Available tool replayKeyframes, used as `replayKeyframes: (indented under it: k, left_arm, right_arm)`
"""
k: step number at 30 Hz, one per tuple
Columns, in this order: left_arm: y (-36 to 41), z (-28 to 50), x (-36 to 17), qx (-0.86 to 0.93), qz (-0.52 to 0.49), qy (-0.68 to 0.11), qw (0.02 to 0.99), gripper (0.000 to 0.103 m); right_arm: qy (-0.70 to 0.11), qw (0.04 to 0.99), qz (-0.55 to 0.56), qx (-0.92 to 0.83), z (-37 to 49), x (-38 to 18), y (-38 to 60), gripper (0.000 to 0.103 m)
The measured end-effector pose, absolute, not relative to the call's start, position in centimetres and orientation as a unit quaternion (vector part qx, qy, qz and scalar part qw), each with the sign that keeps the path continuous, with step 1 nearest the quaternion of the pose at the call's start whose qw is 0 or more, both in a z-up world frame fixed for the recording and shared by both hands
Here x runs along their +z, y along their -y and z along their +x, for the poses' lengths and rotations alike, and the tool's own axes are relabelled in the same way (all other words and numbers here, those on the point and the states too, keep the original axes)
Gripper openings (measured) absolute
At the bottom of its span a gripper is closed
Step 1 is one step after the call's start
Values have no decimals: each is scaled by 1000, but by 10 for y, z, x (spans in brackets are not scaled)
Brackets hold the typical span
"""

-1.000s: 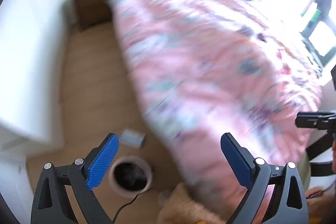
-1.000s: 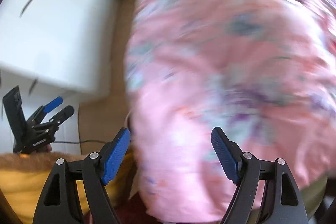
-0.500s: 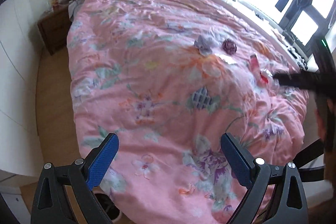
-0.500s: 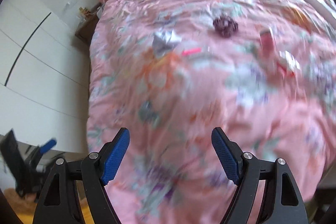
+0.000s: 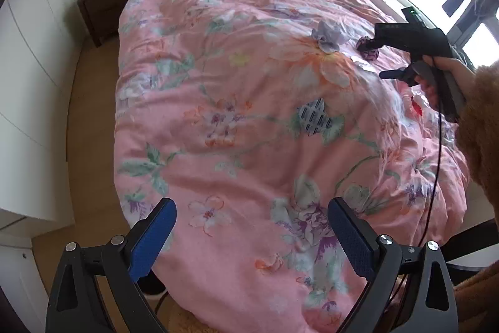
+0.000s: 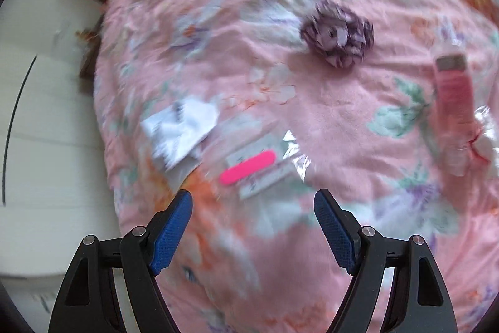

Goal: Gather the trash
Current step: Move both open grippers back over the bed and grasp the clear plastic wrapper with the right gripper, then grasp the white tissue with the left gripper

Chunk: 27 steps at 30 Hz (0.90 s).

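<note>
We hold the left gripper (image 5: pixel 251 234) above the foot of the bed, over the pink floral quilt (image 5: pixel 237 102), its blue-padded jaws spread wide with nothing between them; the right gripper (image 6: pixel 253 227) hangs above the middle of the same quilt, its jaws likewise wide apart and empty.

The trash lies scattered on the quilt ahead of our right gripper: a crumpled white paper wad (image 6: pixel 179 130) to the left; a clear plastic wrapper with a bright pink strip inside (image 6: pixel 252 167) just beside it and nearest the gap between our fingers; a crumpled purple patterned paper ball (image 6: pixel 338 35) farther off; a pink tube-shaped packet (image 6: pixel 453 89) at the right, touching a clear crinkled plastic scrap with a red mark (image 6: pixel 483 139). The right wrist view is blurred, so we cannot read any print.

From the left wrist we see our right hand (image 5: pixel 443 77) gripping its tool over the bed's right side; a dark wooden nightstand (image 5: pixel 103 8) stands by the headboard.
</note>
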<state>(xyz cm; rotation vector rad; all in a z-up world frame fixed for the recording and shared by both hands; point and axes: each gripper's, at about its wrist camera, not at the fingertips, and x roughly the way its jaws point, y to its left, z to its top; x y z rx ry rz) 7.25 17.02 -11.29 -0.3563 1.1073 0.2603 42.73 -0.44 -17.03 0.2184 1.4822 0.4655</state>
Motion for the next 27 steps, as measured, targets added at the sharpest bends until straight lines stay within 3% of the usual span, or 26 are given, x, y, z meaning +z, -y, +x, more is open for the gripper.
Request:
replayKeyframes:
  k: [5, 8, 9, 10, 11, 19, 27]
  left_arm:
    - [-167, 72, -118, 129, -172, -530, 820, 98]
    - [-167, 74, -120, 129, -173, -534, 817, 98]
    - [-167, 75, -120, 128, -173, -535, 817, 98]
    - [-166, 77, -119, 128, -171, -536, 817, 98]
    - [-166, 78, -118, 128, -170, -536, 817, 98]
    - [-169, 125, -103, 112, -161, -504, 841, 98]
    - [-162, 274, -91, 45, -144, -448, 881, 98]
  right_arm:
    - [-680, 693, 122, 206, 437, -190, -3, 78]
    - [-669, 703, 116, 211, 439, -192, -7, 63]
    - [-662, 709, 116, 214, 439, -189, -7, 44]
    - [-655, 714, 117, 218, 440, -186, -5, 17]
    - [-645, 719, 120, 228, 439, -182, -4, 12]
    - [-603, 727, 181, 272, 425, -147, 38, 7]
    - [-579, 724, 225, 302, 383, -101, 96, 7]
